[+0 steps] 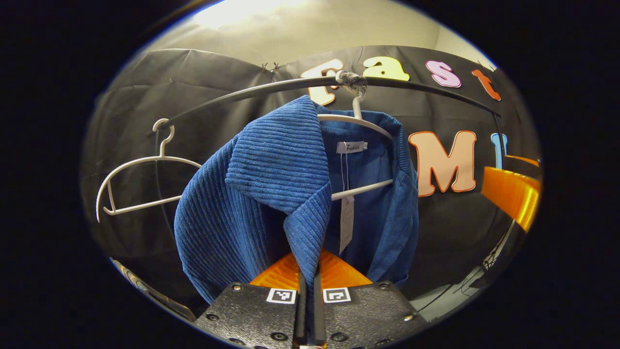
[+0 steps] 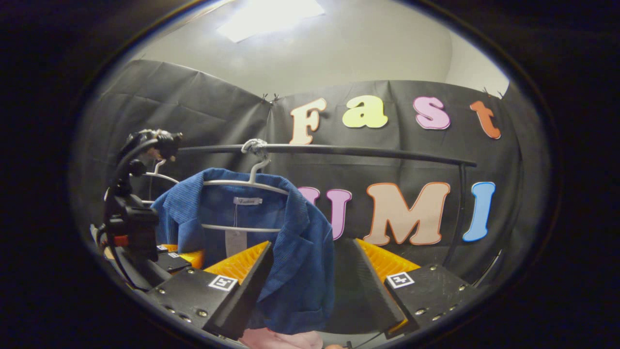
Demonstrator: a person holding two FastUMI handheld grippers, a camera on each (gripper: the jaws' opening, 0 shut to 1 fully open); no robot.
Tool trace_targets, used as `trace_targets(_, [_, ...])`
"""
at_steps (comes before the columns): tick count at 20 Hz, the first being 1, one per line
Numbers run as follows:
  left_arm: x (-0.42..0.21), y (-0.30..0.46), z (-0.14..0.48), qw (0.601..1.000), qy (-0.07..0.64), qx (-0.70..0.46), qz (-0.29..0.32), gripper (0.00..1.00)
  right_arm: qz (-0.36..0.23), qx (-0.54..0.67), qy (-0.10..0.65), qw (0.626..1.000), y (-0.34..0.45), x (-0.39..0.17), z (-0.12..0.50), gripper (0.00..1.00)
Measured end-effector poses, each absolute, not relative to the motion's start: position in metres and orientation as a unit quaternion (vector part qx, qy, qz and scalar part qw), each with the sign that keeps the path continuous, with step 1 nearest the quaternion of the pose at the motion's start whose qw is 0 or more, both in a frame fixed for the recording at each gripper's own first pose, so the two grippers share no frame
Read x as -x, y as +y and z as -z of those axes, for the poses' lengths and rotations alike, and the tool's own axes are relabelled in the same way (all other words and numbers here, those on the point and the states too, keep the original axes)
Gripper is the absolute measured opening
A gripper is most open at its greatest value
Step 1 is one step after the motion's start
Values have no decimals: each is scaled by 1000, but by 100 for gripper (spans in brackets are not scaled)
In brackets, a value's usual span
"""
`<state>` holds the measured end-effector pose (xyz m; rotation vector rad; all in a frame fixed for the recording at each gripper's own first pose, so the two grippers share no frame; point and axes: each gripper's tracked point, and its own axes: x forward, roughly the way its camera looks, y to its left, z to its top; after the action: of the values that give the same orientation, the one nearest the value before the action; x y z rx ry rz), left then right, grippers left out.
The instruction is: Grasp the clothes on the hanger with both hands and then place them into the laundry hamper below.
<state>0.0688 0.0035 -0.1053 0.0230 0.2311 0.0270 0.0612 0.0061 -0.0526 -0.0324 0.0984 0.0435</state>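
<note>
rail [image 2: 339, 151] above, empty hanger [image 1: 140, 179] left

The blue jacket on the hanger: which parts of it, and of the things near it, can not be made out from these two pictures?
- Blue jacket: its hem, left gripper view, hidden behind the left gripper.
- Laundry hamper: below the bottom edge.
- Jacket front, right gripper view: partly hidden by the right gripper finger.
- Tag: print too small.
- Second hanger, right gripper view: mostly hidden behind the left gripper.

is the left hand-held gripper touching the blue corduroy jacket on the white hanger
Touching. In the left gripper view the left hand-held gripper has its fingers closed together on the front edge of the blue corduroy jacket, with the fabric pinched between them.
</note>
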Motion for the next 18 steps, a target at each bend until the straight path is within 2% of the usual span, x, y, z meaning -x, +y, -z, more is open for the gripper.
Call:
trace_targets(4, [-67, -3, 97, 995, 99, -3, 30, 4, -33, 7, 66, 997, 19, -87, 75, 96])
trace_targets(12, [-65, -3, 75, 995, 71, -19, 65, 5, -37, -37, 95, 994, 46, -144, 112, 96])
trace_targets(18, [-57, -9, 58, 994, 54, -28, 87, 4, -33, -58, 129, 989, 59, -167, 142, 96])
